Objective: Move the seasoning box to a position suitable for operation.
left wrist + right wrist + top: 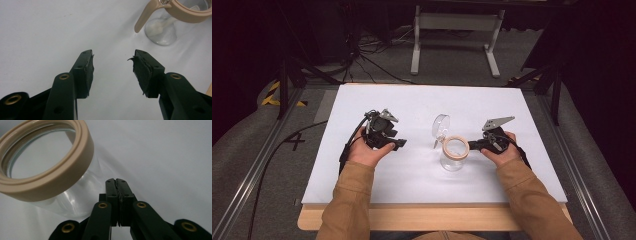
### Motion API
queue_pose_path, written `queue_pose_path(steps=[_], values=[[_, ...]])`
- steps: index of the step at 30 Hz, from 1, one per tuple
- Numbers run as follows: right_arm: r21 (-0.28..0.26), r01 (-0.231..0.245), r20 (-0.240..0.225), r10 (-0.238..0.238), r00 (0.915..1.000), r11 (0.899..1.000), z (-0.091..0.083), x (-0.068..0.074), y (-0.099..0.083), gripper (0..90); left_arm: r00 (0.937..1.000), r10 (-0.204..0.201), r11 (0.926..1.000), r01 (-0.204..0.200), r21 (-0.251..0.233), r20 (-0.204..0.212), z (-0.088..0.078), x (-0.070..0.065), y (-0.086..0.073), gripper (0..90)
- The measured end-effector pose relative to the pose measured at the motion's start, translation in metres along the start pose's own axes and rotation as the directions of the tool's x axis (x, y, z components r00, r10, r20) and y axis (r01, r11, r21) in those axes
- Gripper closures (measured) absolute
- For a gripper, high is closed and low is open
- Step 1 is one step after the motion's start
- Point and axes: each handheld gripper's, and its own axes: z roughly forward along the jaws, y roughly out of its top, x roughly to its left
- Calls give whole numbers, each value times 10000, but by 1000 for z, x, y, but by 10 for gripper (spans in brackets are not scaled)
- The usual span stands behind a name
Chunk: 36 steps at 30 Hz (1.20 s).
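A clear glass jar (pixel 454 154) with a beige rim is seen on the white table (pixel 422 170), its lid swung open. The right gripper (pixel 473 146), jaws pressed together on nothing, is held just beside the jar's rim. The left gripper (pixel 401 144), jaws apart and empty, is held well left of the jar.

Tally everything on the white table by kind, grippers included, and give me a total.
Glass jars with a beige rim, lid swung open: 1, the jar
Handheld grippers: 2, the left gripper with jaws apart and empty, and the right gripper with jaws shut on nothing, beside the jar
Total: 3
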Motion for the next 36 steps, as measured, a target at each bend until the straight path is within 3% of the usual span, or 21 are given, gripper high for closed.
queue_pose_path(steps=[21,36], values=[[488,339,1,-339,9994,9982,6,9,0,892,10000,-21,10000,21,54,78,1,1,1,502],[946,1356,-385,-1325,9904,9862,3,34,-1,892,9995,90,10000,-89,-9,297,9,3,11,504]])
